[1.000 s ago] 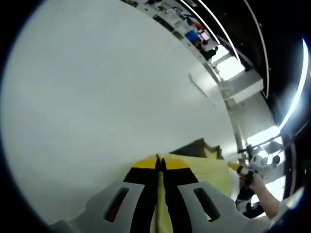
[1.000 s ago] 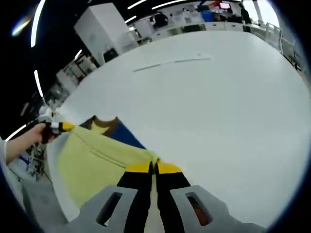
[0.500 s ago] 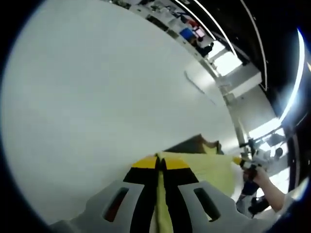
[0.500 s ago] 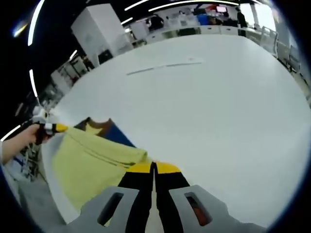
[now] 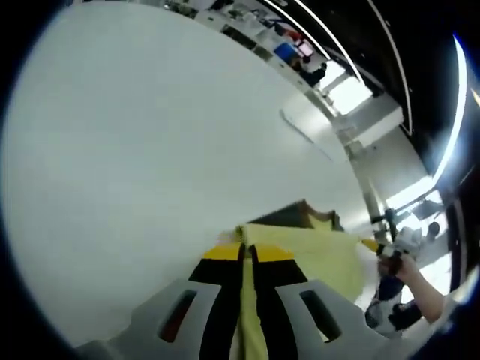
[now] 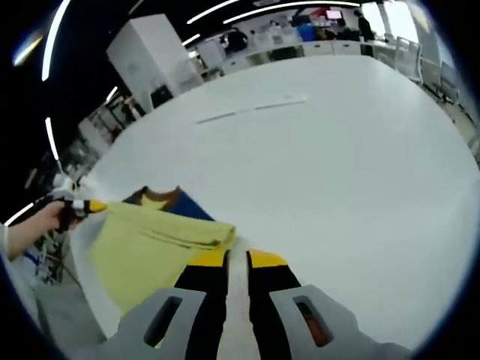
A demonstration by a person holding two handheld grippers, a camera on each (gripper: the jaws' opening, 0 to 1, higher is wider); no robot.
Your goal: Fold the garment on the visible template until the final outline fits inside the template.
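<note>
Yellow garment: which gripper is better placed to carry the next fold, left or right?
Left, probably. The left gripper is shut on the yellow garment, with cloth between its jaws. The right gripper is open, with the garment's edge just beyond its tips, so it must grasp first.

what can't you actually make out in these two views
- Template: not identifiable on the white table in either view.
- Yellow garment: its near part is hidden by the right gripper in the right gripper view, and by the left gripper in the left gripper view.
- Dark patch behind the garment: too blurred to identify.
</note>
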